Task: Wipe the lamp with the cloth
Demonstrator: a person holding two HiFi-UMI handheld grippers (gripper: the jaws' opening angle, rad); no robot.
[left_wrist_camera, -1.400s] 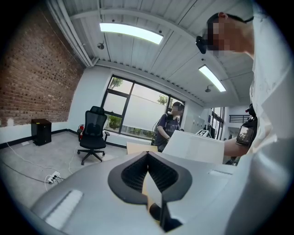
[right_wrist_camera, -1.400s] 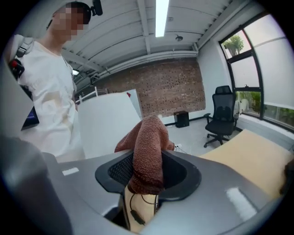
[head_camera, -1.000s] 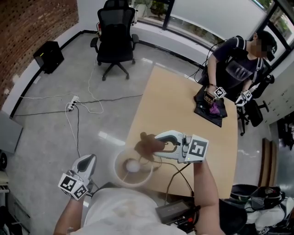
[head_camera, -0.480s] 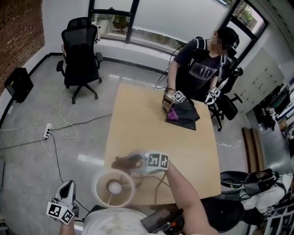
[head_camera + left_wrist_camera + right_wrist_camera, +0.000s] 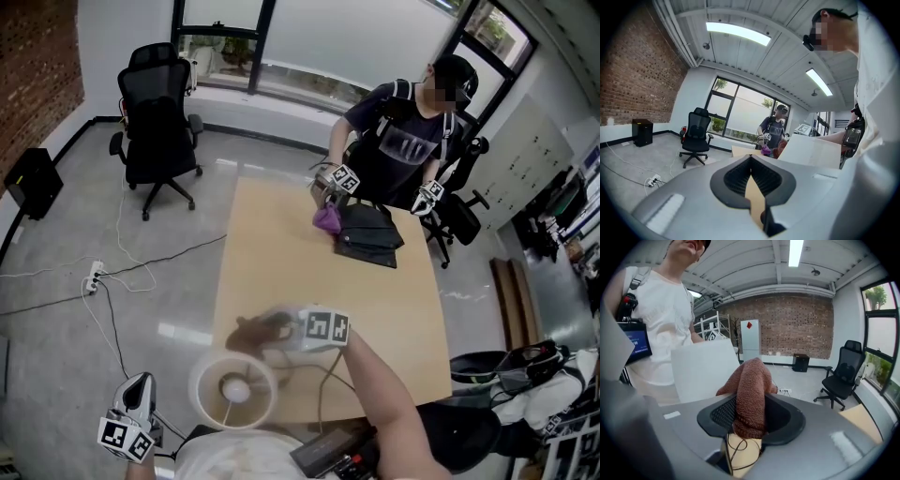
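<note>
Since the cloth (image 5: 248,330) is already clamped between the jaws of the right gripper (image 5: 272,330), with its brown folds standing out past the tips, the coming move turns on where the lamp (image 5: 232,385) lies from it. The lamp stands upright at the near left corner of the table (image 5: 319,253), so its long axis runs straight up and the head view looks down into the round open top of its pale shade (image 5: 208,398). From the cloth, the shade lies just on the near side and a little to the left. The cloth hangs close beside the far rim, but it cannot be told whether the two touch. In the right gripper view the white wall of the shade rises directly behind the cloth, which suggests that only a short reach toward the near left is needed. The right hand is clearly the nearer one. Its forearm comes in from the near right and the gripper points to the left, tilted somewhat downward. The left gripper (image 5: 141,382) is well apart, to the left of the lamp and past the table edge, over the floor (image 5: 141,281). Its jaw tips are together with nothing between them, and it points about level toward the far side
</note>
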